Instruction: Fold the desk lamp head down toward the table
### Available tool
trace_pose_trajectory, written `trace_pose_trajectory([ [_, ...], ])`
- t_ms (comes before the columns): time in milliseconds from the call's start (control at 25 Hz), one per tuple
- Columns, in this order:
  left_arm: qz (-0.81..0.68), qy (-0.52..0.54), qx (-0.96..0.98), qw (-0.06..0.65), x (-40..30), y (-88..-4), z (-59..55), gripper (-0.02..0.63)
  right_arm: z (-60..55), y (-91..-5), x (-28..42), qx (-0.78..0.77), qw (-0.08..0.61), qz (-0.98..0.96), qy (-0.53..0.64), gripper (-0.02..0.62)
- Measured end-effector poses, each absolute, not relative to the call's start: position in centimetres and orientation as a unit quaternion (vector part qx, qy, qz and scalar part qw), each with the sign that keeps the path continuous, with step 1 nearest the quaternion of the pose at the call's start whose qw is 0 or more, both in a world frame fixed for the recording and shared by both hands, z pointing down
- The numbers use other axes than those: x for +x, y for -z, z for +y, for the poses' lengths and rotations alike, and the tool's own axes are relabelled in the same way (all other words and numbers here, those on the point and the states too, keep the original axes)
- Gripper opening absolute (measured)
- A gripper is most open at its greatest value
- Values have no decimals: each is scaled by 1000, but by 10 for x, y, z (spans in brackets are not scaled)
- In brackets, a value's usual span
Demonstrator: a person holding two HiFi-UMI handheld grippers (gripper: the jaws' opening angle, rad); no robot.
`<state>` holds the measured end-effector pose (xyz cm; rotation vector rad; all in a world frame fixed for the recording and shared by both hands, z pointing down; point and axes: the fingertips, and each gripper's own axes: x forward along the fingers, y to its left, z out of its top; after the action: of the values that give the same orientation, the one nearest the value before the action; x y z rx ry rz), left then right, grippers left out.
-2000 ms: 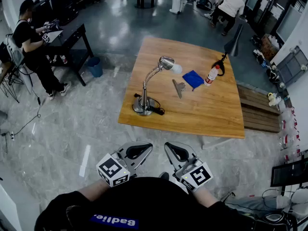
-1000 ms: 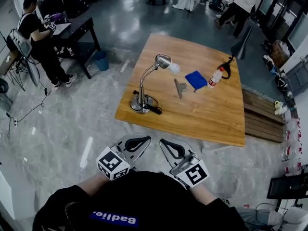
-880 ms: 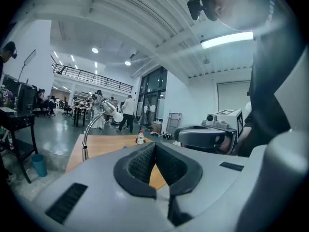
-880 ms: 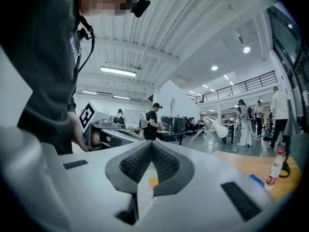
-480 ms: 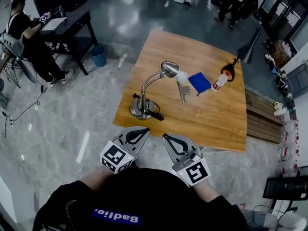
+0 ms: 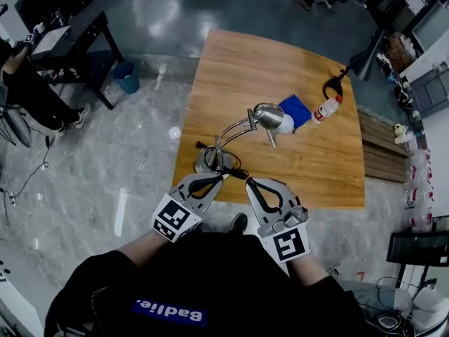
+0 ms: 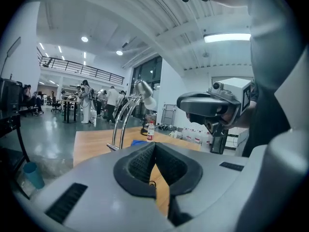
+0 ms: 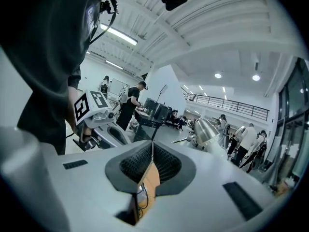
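Observation:
A chrome gooseneck desk lamp stands on the wooden table (image 6: 231, 69). Its round base (image 6: 208, 161) sits near the front edge. The neck arcs up to the right, ending in the metal head (image 6: 267, 115) with a white bulb (image 6: 284, 123). My left gripper (image 6: 220, 177) is shut and empty, its tip just in front of the base. My right gripper (image 6: 250, 181) is also shut and empty, a little right of the base. The left gripper view shows the lamp neck (image 7: 120, 124) and head (image 7: 143, 88) ahead. In the right gripper view the lamp head (image 8: 207, 132) is close ahead.
Behind the lamp lie a blue cloth (image 6: 298, 111), a small plastic bottle (image 6: 326, 109) and a metal clip (image 6: 271, 139). A black cone-shaped lamp (image 6: 365, 60) stands at the far right corner. A dark desk (image 6: 70, 37) and a blue bin (image 6: 126, 76) are at the left.
The person has walked up to the table, so the lamp is now much nearer. Both grippers have come forward to the table's front edge by the lamp base, still shut.

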<state>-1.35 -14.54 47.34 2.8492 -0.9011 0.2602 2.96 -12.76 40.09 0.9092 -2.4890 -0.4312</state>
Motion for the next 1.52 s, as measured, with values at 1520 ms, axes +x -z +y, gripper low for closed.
trace_pose_trajectory([
  [1520,-337,-174,920,96,-8,-577,-247,158,-236,-408,10,249,529,-599,547,138],
])
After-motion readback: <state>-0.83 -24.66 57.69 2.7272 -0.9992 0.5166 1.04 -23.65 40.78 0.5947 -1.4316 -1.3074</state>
